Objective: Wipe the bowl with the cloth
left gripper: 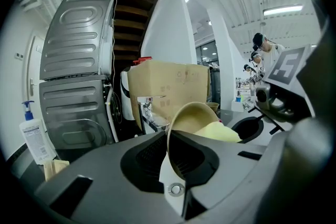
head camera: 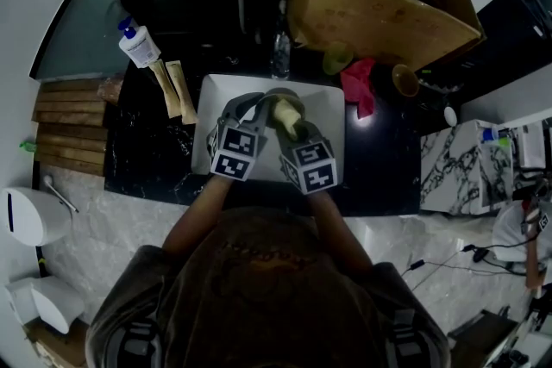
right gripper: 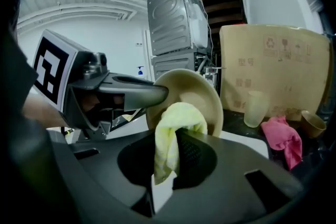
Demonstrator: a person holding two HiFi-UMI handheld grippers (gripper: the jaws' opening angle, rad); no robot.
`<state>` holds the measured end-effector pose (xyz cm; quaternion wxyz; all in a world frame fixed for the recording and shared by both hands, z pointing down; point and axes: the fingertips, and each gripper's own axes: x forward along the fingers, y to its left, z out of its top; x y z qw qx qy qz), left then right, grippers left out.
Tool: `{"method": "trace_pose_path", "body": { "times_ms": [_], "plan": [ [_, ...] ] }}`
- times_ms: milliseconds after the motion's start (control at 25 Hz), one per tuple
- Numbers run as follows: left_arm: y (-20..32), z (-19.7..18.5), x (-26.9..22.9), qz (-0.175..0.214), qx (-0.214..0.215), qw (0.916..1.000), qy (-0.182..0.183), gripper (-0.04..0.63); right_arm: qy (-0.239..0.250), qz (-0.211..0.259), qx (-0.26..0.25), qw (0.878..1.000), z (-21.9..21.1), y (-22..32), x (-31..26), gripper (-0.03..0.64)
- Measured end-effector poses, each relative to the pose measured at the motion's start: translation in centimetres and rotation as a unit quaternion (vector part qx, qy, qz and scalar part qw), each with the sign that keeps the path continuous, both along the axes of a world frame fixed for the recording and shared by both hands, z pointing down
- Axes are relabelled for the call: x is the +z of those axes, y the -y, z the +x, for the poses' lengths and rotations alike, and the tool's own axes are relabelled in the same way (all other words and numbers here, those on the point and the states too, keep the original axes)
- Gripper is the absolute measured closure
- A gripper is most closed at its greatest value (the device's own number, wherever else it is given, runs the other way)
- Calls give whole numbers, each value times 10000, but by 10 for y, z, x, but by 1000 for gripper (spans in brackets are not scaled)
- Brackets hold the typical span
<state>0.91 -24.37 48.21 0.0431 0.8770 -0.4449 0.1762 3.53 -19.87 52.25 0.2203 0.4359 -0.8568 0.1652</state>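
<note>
Bowl (left gripper: 195, 114) tilted, rim pinched in left gripper (left gripper: 169, 162), cloth (right gripper: 173, 123) clamped in right gripper (right gripper: 164, 168) (bowl's lower half hidden)

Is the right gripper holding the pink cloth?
No: the right gripper is shut on the yellow cloth, held at the bowl, while the pink cloth lies loose off to the side.

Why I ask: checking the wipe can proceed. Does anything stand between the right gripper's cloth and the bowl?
Nothing visible does. The right gripper holds the yellow cloth right at the inner face of the bowl, which the left gripper holds by its rim.
</note>
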Motion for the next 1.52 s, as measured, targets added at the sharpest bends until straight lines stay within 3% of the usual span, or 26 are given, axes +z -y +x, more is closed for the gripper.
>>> {"method": "trace_pose_path", "body": {
  "times_ms": [200,440,720,1080,1320,1520],
  "plan": [
    [1,1,1,2,22,10000,-1,563,42,-88,-486,9988,-18,-7,7,597],
    [-3,5,11,-192,133,9996,152,571,69,145,-707,9974,-26,-8,-5,597],
    [-7,12,17,-294,316,9987,281,571,-400,334,-909,9945,-25,-8,-10,597],
    [-8,13,22,-393,407,9976,406,569,-352,510,-820,9947,-16,1,-21,597],
    [-12,13,26,-365,355,9979,397,568,-390,786,-344,9955,-3,14,-30,597],
    [-13,14,24,-313,353,9982,381,566,-458,742,25,9962,6,17,-26,597]
  ]
}}
